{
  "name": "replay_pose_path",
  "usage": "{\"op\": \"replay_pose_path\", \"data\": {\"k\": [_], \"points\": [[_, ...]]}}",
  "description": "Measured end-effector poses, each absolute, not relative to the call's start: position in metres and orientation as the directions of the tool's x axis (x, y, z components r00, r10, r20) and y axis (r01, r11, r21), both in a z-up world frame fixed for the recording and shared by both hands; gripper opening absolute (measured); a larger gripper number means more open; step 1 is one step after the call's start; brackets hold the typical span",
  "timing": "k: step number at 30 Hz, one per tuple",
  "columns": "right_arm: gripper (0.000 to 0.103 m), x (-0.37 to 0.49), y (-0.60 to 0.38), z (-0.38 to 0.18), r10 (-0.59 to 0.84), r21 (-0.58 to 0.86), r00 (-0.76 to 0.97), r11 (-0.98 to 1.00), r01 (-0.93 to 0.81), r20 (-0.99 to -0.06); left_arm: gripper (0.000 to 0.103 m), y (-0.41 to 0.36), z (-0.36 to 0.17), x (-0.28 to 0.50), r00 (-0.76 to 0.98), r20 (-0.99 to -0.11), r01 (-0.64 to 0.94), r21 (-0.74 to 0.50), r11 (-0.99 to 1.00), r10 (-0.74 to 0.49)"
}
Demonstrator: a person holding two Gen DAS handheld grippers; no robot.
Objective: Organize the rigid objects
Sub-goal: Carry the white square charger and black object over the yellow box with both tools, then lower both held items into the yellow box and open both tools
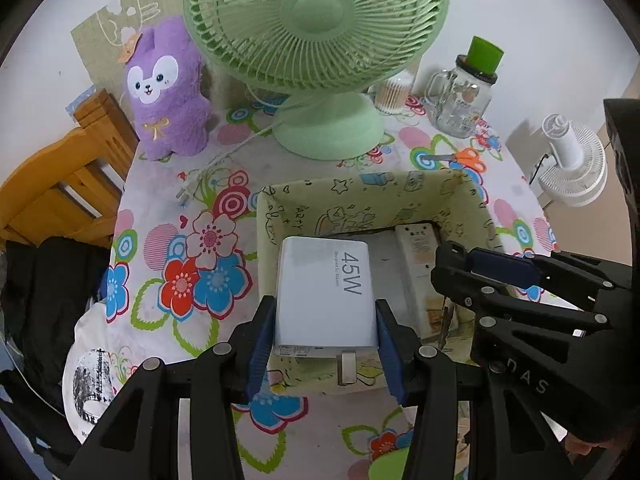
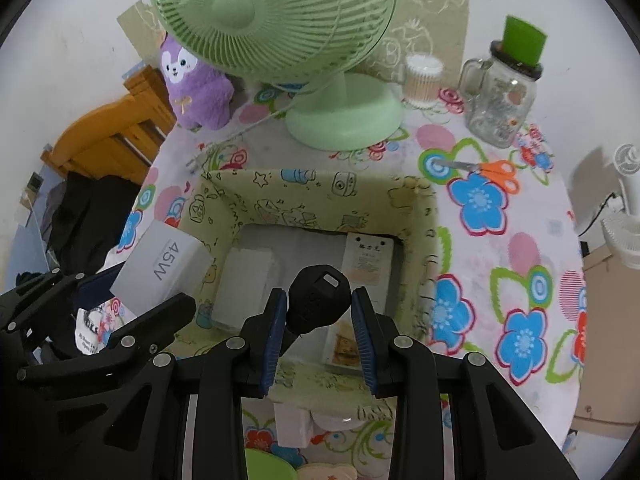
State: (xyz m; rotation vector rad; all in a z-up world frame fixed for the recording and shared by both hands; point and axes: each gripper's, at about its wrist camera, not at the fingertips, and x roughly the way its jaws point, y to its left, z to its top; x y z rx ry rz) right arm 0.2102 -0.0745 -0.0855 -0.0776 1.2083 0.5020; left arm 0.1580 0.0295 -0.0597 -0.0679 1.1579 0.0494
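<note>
My left gripper (image 1: 325, 316) is shut on a white 45W charger (image 1: 326, 288) and holds it above the near left edge of a fabric storage box (image 1: 360, 196). The charger also shows in the right wrist view (image 2: 164, 266). My right gripper (image 2: 319, 300) is shut on a black rounded object (image 2: 318, 300) and holds it over the inside of the box (image 2: 320, 196). White flat items (image 2: 246, 284) and a labelled white block (image 2: 366, 264) lie in the box. The right gripper shows in the left wrist view (image 1: 496, 270), over the box's right side.
A green desk fan (image 1: 316, 40) stands behind the box. A purple plush (image 1: 166, 92) stands at the back left. A glass jar with a green lid (image 1: 466, 92), a cotton swab tub (image 1: 394, 94) and orange scissors (image 1: 464, 158) are at the back right. A wooden chair (image 1: 68, 176) is at the table's left edge.
</note>
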Motion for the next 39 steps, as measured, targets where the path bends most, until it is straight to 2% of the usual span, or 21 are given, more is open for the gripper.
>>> {"op": "replay_pose_path", "data": {"k": [8,9,11,14,20,29,39], "points": [[0.039,0.215,-0.059,-0.105,0.327,0.210,0.196,0.865,-0.455,-0.924,0.049,0.038,-0.070,0.161,0.367,-0.930,-0.068,-0.041,0.997,-0.013],[0.042,0.215,-0.059,-0.106,0.315,0.195,0.203,0.868,-0.456,-0.927,0.049,0.039,-0.072,0.162,0.365,-0.931,-0.068,-0.047,0.997,-0.019],[0.058,0.218,-0.063,-0.106,0.297,0.173,0.218,0.874,-0.455,-0.929,0.049,0.039,-0.073,0.164,0.364,-0.931,-0.066,-0.054,0.996,-0.026],[0.067,0.221,-0.072,-0.100,0.300,0.169,0.247,0.881,-0.441,-0.921,0.049,0.038,-0.075,0.168,0.360,-0.932,-0.056,-0.054,0.997,-0.030],[0.067,0.221,-0.090,-0.084,0.270,0.126,0.334,0.910,-0.396,-0.903,0.049,0.026,-0.081,0.181,0.354,-0.934,-0.016,-0.061,0.998,-0.051],[0.067,0.228,-0.115,-0.091,0.218,0.115,0.333,0.946,-0.303,-0.917,0.049,-0.006,-0.103,0.199,0.324,-0.942,0.059,-0.071,0.996,-0.087],[0.068,0.237,-0.127,-0.108,0.195,0.123,0.300,0.962,-0.244,-0.934,0.049,-0.018,-0.125,0.219,0.304,-0.949,0.057,-0.067,0.996,-0.081]]}}
